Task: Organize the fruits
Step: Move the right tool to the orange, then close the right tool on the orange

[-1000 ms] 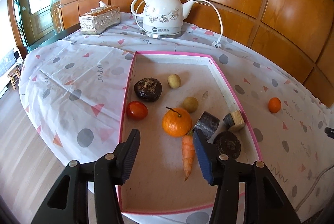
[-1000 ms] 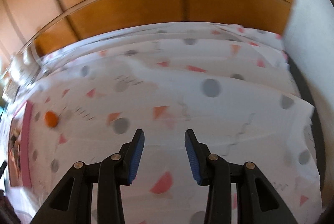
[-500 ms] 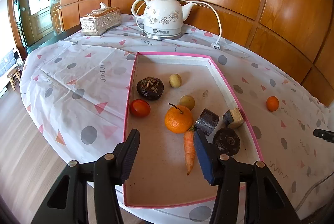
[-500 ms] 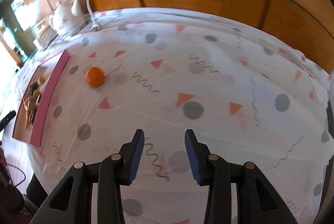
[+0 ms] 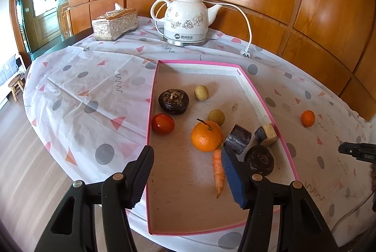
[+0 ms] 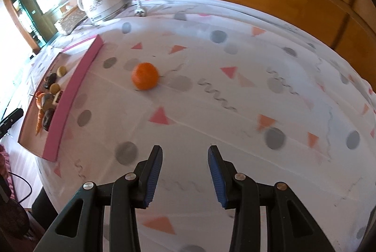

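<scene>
Right wrist view shows the right gripper (image 6: pixel 185 178) with its jaws spread wide and nothing between the blue pads (image 6: pixel 154 175), hovering above the patterned tablecloth (image 6: pixel 235 92). Compared with a second ago, when this camera faced mostly cloth and wall with the small orange (image 6: pixel 144 75) far off at the left edge, the gripper has swung round so that the fruit now sits ahead and slightly left of the fingers, larger and clearer. That suggests the loose orange is the target and a reach toward it is starting. It lies alone on the cloth, near the pink tray (image 6: pixel 70 97) but outside its wall.

Over in the left wrist view, the left gripper (image 5: pixel 188 174) is likewise wide open and holds nothing, hanging over the near end of the tray; it has drifted back a little. Inside the tray lie a larger orange (image 5: pixel 206 136), a carrot (image 5: pixel 218 172), a tomato (image 5: pixel 162 123), two small yellowish fruits and several dark pieces. Beyond stand a white kettle (image 5: pixel 184 17) and a tissue box (image 5: pixel 114 24).
</scene>
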`<state>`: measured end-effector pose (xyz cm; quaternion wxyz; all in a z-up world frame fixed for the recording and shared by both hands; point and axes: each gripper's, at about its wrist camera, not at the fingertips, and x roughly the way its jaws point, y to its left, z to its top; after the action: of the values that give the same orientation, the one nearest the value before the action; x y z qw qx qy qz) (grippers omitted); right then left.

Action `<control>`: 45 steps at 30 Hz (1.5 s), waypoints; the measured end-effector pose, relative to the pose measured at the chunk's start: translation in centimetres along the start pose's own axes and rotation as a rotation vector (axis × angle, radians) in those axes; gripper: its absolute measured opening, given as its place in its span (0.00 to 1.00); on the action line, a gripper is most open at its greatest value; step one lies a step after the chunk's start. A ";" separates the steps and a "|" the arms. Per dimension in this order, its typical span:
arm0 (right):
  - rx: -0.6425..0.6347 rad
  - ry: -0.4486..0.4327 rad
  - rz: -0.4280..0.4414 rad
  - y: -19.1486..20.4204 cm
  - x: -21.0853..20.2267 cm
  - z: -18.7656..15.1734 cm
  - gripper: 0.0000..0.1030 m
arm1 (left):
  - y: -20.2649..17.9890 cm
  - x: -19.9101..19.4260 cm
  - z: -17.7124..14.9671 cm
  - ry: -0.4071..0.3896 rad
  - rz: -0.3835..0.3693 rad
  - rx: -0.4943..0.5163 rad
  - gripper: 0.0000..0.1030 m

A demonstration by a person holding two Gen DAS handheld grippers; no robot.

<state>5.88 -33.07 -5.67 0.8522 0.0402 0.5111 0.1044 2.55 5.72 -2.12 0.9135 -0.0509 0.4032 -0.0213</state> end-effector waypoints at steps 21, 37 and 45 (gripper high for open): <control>0.027 -0.026 0.011 5.3 5.2 6.9 0.48 | 1.0 -0.1 -0.1 0.001 0.004 -0.025 0.61; 0.006 -0.003 -0.051 6.0 8.1 8.4 0.40 | 1.6 0.0 -0.2 0.005 0.009 -0.046 0.63; -0.024 -0.025 -0.045 7.2 7.3 6.7 0.38 | 1.5 -0.2 -0.3 -0.001 0.029 -0.052 0.68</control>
<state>14.14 -24.24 -7.49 0.8612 0.0200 0.4997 0.0909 2.23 7.25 -2.36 0.9122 -0.0689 0.4039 0.0026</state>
